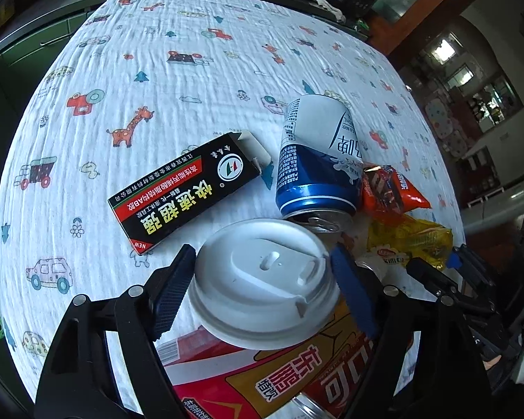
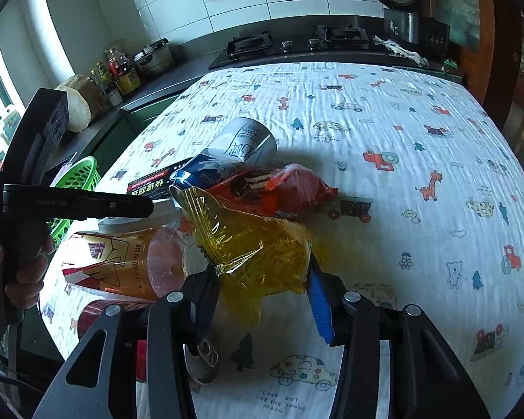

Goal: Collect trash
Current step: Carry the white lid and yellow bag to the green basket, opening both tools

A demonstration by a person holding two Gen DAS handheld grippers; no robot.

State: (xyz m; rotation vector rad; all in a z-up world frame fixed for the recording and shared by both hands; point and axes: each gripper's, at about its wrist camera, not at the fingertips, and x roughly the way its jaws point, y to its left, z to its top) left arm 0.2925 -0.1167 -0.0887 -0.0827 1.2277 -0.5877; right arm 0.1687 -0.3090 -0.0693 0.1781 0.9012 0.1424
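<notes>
In the left wrist view my left gripper [image 1: 262,279] straddles a tilted paper cup [image 1: 262,276] with a white lid and a red and yellow body, its blue pads against both sides under the rim. My right gripper [image 2: 262,296] is shut on a crinkled yellow wrapper [image 2: 255,255]; the left wrist view shows that wrapper [image 1: 412,241] at the right. A blue and white can [image 1: 318,160] lies on its side beside a black glue box [image 1: 188,188] and an orange snack wrapper [image 1: 391,188].
A red can [image 2: 94,314] and a silver can top [image 2: 206,349] lie near my right fingers. A green basket [image 2: 80,178] stands off the table's left side. A hand [image 2: 24,272] grips the left tool. A stove [image 2: 290,45] lies beyond the printed cloth [image 2: 401,139].
</notes>
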